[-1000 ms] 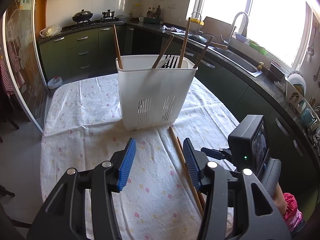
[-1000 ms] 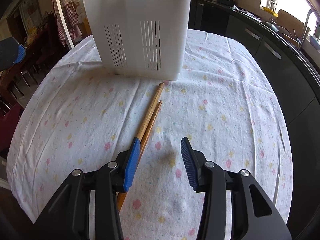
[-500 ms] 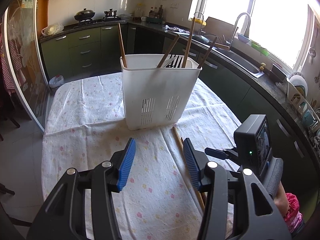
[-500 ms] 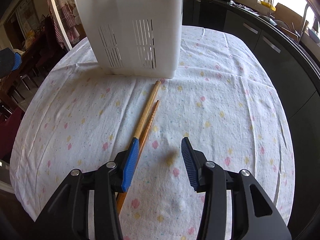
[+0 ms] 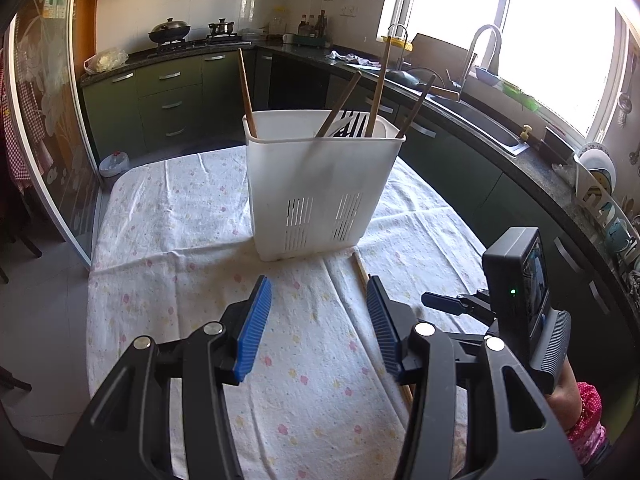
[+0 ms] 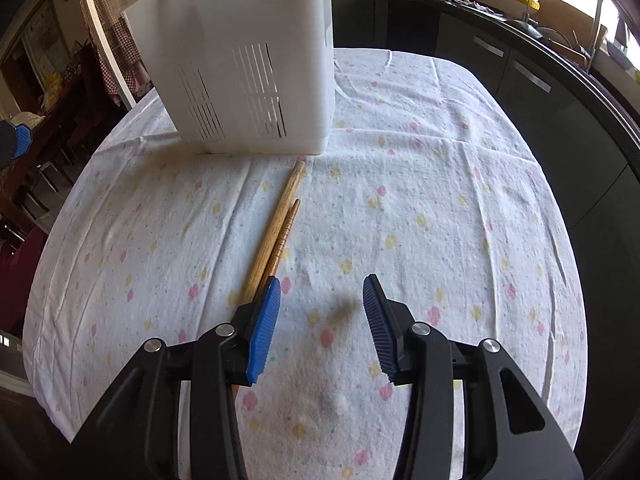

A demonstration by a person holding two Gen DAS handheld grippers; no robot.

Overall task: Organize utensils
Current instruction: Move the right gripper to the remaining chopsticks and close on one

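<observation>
You see white flowery tablecloth (image 5: 192,216) over table. Behind tablecloth, dark green cabinets (image 5: 168,96) along wall. Wok (image 5: 170,32) and small pot (image 5: 221,27) on stove above cabinets. Plastic bag (image 5: 105,60) left of wok. Tap (image 5: 482,46) and sink (image 5: 478,120) right of tablecloth, under bright window (image 5: 560,28).

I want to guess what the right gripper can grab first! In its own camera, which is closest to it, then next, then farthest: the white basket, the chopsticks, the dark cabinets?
1. Chopsticks: on the cloth beside the right gripper's left finger.
2. White basket: standing beyond the chopstick tips.
3. Dark cabinets: past the table, upper right.
</observation>
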